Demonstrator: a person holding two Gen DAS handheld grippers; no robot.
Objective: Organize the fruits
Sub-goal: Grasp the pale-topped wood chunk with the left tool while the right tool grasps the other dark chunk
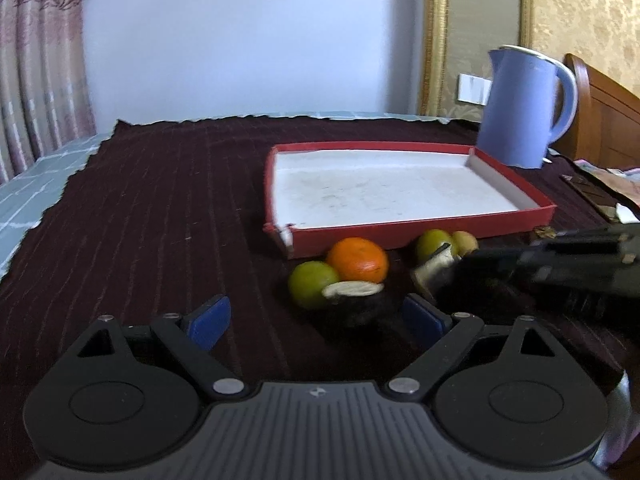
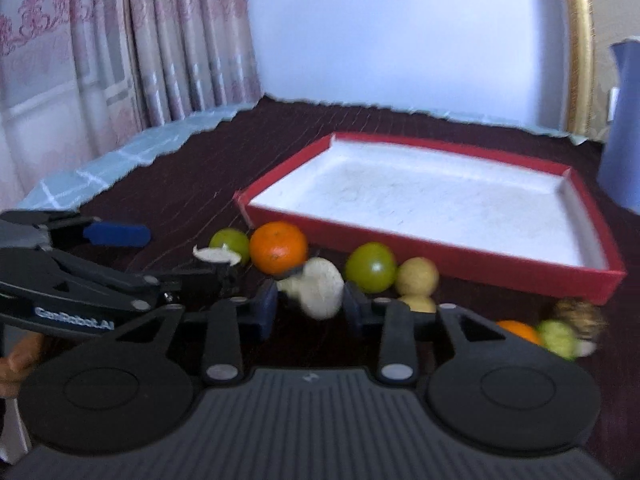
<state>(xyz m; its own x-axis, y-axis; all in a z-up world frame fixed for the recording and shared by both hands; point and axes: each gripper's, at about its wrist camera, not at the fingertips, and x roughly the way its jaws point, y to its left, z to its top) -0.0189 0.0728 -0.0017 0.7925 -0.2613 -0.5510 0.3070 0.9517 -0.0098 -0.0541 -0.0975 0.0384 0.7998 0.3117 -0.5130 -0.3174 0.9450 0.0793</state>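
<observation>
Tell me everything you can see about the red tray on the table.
The red tray is a shallow rectangular box, seemingly cardboard, with red outer walls and a white, slightly smudged floor. It lies flat on the dark cloth and nothing is inside it. Its near left corner looks torn or split. An orange and green fruits sit along its near wall; whether they touch it is unclear. A blue kettle stands at its far right corner. Neither hand-held gripper touches it.

A blue kettle (image 1: 520, 108) stands upright at the far right on the dark maroon cloth (image 1: 160, 208). Patterned pink curtains (image 2: 120, 40) hang left, and a gold-framed panel (image 1: 436, 36) rises behind.
</observation>
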